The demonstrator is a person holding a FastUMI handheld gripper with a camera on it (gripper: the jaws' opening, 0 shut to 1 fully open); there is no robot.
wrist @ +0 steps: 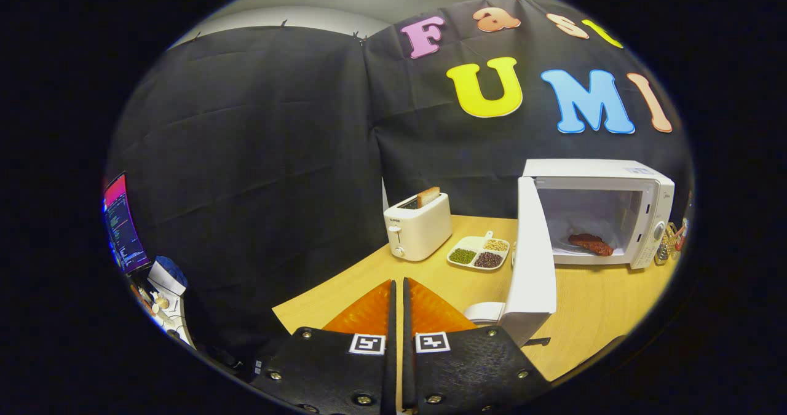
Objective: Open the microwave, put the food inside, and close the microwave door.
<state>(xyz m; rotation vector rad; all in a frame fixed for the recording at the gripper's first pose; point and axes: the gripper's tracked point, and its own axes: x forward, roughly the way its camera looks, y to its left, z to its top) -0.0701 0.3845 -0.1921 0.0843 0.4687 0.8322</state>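
Note:
A white microwave (621,212) stands on the wooden table (590,323), beyond my fingers and off to their right. Its door (533,261) is swung wide open, its edge reaching toward me. Inside, a reddish-brown piece of food (590,243) lies on the glass turntable. My gripper (398,283) is shut with nothing between its fingers. The fingers sit over the near table corner, left of the open door and apart from it.
A white toaster (418,225) with a slice of bread in a slot stands ahead of the fingers. Beside it is a divided white dish (479,252) of beans and grains. A white object (486,312) lies by the door's lower corner. A monitor (123,224) glows far left.

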